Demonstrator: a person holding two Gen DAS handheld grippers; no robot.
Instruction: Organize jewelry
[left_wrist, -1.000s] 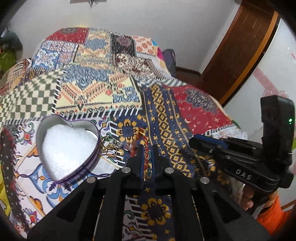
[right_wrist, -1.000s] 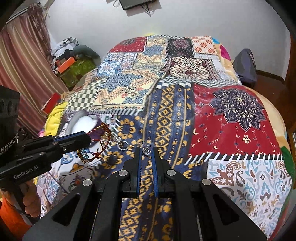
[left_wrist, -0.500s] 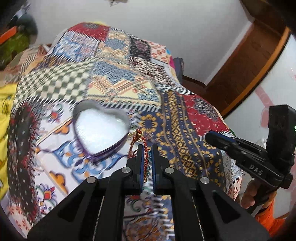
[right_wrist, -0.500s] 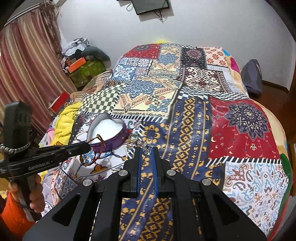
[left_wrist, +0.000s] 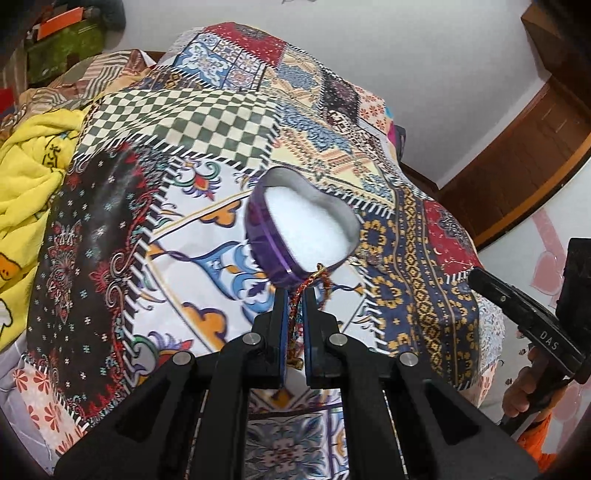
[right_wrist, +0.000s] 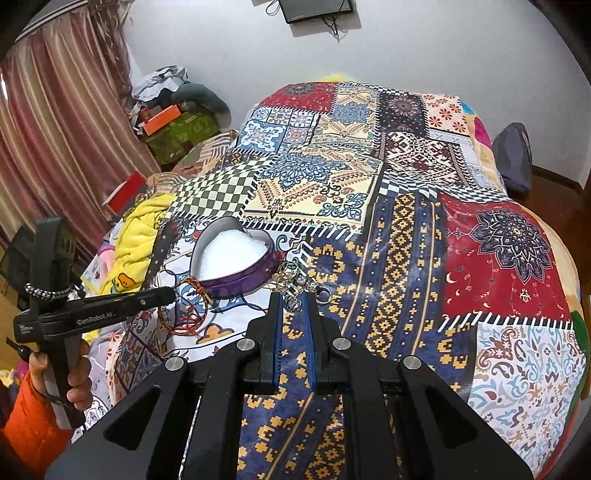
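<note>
A heart-shaped purple tin (left_wrist: 280, 254) with white padding lies open on the patchwork bedspread; it also shows in the right wrist view (right_wrist: 236, 266). My left gripper (left_wrist: 294, 295) is shut on a red and gold thread bracelet (left_wrist: 295, 314), held just short of the tin's near rim. In the right wrist view the bracelet (right_wrist: 184, 306) hangs from the left gripper (right_wrist: 168, 295). My right gripper (right_wrist: 293, 301) is shut on a small silver piece (right_wrist: 292, 303). A pile of loose jewelry (right_wrist: 291, 280) lies by the tin's right side.
The patchwork bedspread (right_wrist: 406, 240) covers the whole bed. A yellow blanket (left_wrist: 29, 177) is bunched at the left edge. Boxes and clothes (right_wrist: 173, 125) are piled by the curtain. A dark bag (right_wrist: 513, 158) sits on the floor at far right.
My left gripper has carried the bracelet left, off the jewelry pile, up to the tin's near rim. My right gripper has stayed shut on the silver piece, lifting slightly.
</note>
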